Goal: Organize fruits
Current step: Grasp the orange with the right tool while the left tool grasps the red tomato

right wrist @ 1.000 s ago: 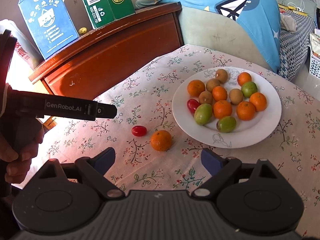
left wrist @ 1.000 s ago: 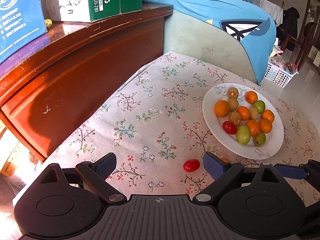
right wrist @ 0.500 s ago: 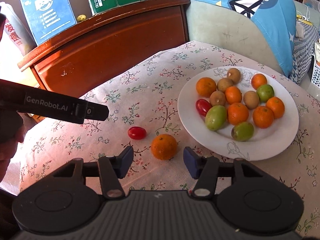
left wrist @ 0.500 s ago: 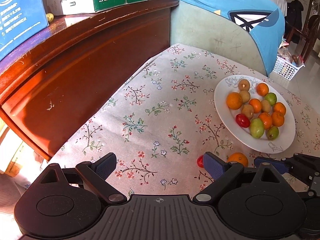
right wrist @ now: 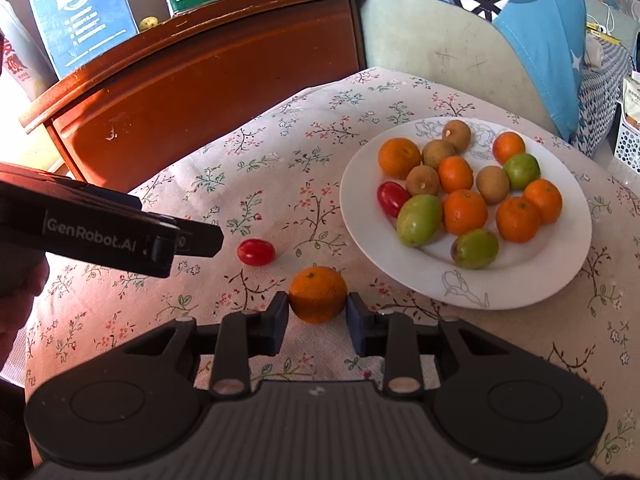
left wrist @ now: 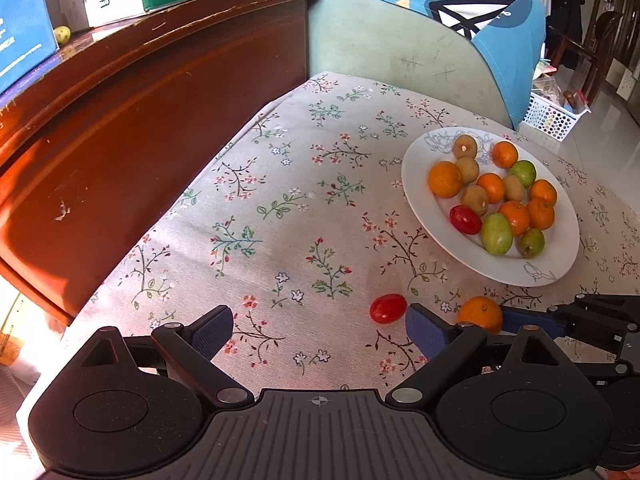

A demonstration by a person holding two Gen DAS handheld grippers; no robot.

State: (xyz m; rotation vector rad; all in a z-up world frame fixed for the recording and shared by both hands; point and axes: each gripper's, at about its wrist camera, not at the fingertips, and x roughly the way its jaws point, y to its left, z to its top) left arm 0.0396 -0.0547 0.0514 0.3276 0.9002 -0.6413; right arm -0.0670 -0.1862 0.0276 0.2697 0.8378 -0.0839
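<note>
Loose orange (right wrist: pixel 317 294) on the floral cloth just short of the white plate (right wrist: pixel 520 292), pinched between right gripper (right wrist: pixel 317 316) pads, likely for transfer there; left gripper (left wrist: pixel 320 330) spread, empty.

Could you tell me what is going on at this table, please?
A person is tidying loose fruit with two hand-held claws. The right claw has shut on the orange lying on the tablecloth, just short of the white plate of fruit. The left claw is open and empty above the cloth, near a small red tomato that is not yet picked up.
</note>
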